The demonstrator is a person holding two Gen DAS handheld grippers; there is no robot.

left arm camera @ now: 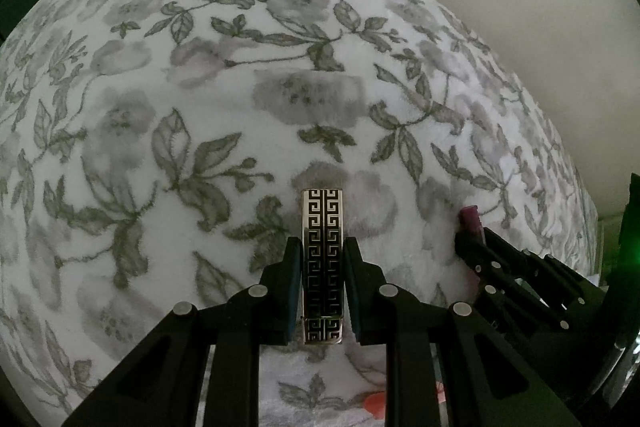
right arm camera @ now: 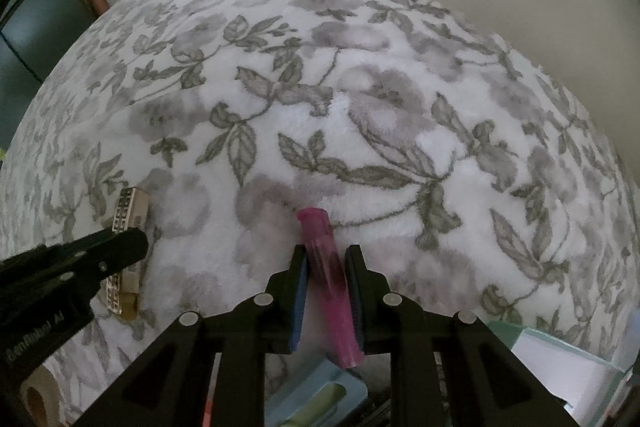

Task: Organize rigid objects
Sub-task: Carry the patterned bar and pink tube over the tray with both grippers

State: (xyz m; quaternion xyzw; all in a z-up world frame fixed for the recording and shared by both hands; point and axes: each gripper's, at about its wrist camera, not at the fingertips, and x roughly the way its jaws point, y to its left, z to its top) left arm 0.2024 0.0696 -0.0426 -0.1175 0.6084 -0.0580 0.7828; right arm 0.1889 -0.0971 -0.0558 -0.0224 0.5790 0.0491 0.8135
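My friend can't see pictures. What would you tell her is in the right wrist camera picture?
A black right hand-held gripper is closed on a pink tube above a fluffy white blanket with grey flowers. At the left edge, the left hand-held gripper holds a shiny patterned bar.

White plush bed cover [left arm camera: 224,75] with grey floral print, nothing visibly resting flat.

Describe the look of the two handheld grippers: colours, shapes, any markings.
Both are matte black linkage frames with triangular cut-outs and round silver pivot pins. The left gripper ends in two flat fingers faced with dark teal-blue pads. The right gripper is built the same, with blue ribbed pads. Seen from the right wrist, the left one's side bears white lettering, partly unreadable, ending in "AI". No cables or sleeves show.
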